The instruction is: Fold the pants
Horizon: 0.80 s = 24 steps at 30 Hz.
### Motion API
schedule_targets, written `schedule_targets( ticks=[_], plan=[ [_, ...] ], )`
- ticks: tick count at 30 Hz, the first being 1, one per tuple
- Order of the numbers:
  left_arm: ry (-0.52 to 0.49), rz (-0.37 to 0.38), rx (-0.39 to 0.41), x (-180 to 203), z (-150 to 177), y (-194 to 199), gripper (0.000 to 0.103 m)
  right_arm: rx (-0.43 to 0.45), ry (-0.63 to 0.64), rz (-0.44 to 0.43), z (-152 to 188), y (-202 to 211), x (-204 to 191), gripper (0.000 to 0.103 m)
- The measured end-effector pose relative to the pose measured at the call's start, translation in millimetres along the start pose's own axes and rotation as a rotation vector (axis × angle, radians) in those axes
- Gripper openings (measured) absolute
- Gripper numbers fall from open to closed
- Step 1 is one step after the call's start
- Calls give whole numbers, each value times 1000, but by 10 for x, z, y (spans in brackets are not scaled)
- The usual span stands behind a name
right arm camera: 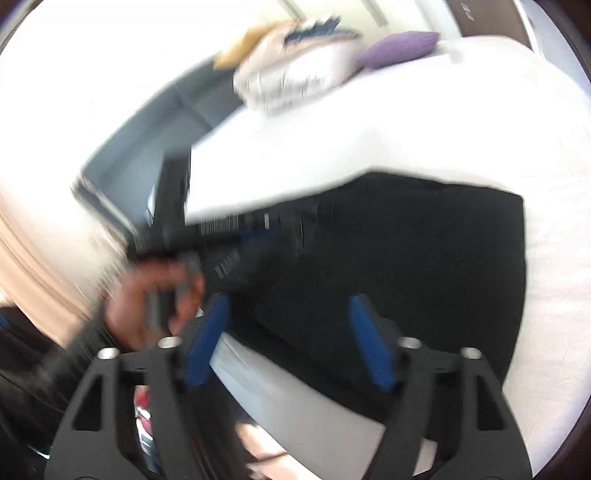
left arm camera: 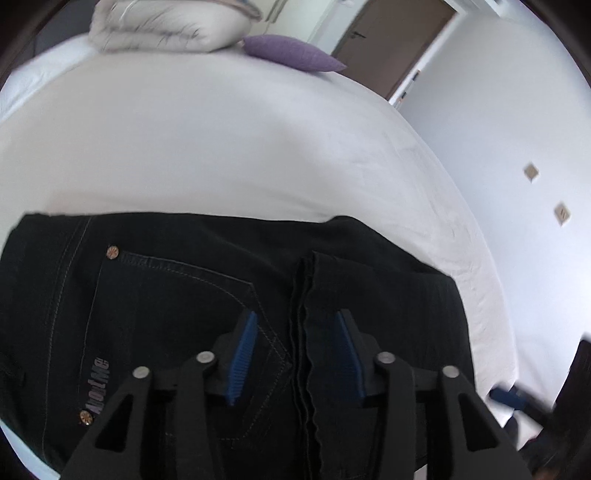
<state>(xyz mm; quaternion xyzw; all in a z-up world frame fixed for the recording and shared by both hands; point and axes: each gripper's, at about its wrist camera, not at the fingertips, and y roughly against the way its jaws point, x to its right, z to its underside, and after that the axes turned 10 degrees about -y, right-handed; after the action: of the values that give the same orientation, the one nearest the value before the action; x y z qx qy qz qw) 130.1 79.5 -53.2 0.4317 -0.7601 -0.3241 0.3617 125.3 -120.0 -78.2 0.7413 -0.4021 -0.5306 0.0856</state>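
Observation:
Dark, near-black jeans (left arm camera: 177, 295) lie folded on a white bed (left arm camera: 221, 147). A back pocket with copper rivets faces up, and a stack of folded hem edges (left arm camera: 306, 332) runs down the middle. My left gripper (left arm camera: 295, 328) is open, its blue pads on either side of those edges, just above the cloth and holding nothing. In the blurred right wrist view the jeans (right arm camera: 406, 258) lie as a dark block near the bed's edge. My right gripper (right arm camera: 291, 306) is open and empty above their near edge. The left gripper's fingers (right arm camera: 255, 232) and the hand holding it (right arm camera: 147, 299) show at the left.
A white patterned pillow (left arm camera: 166, 29) and a purple cushion (left arm camera: 291, 51) lie at the far end of the bed. The bed's right edge (left arm camera: 480, 280) drops to a pale tiled floor (left arm camera: 517, 147). A brown door (left arm camera: 388, 44) stands beyond. The right wrist view shows a dark frame (right arm camera: 170, 192) beside the bed.

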Motion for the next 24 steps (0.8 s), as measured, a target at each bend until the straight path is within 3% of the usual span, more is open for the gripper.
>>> schedule_targets(
  ticks=[3,6,8,10,11,13,19,24],
  plan=[
    [-95,-54,-45,267,175,-83,49,10,-151,-43,-477,-91,324,70],
    [-129,-99,-105,347,382,-236,49,-36,-309,-138,-778,-224,767,49],
    [-158,-139,-88,378,465,-249,50,-75,-396,-178,-923,-348,1056,48],
    [-176,-167,-88,419,498,-255,50,-79,-458,-160,-1016,-494,1269,48],
    [-192,-184,-90,444,512,-261,50,-98,-484,-160,-1014,-581,1396,47],
    [-198,-191,-91,453,526,-264,50,-145,-535,-128,-1015,-850,1616,29],
    [-192,-190,-84,418,562,-250,50,-196,-483,-125,-769,-1114,1496,29],
    [-183,-186,-75,551,586,-318,50,-237,-477,-129,-376,-914,1234,29]
  ],
)
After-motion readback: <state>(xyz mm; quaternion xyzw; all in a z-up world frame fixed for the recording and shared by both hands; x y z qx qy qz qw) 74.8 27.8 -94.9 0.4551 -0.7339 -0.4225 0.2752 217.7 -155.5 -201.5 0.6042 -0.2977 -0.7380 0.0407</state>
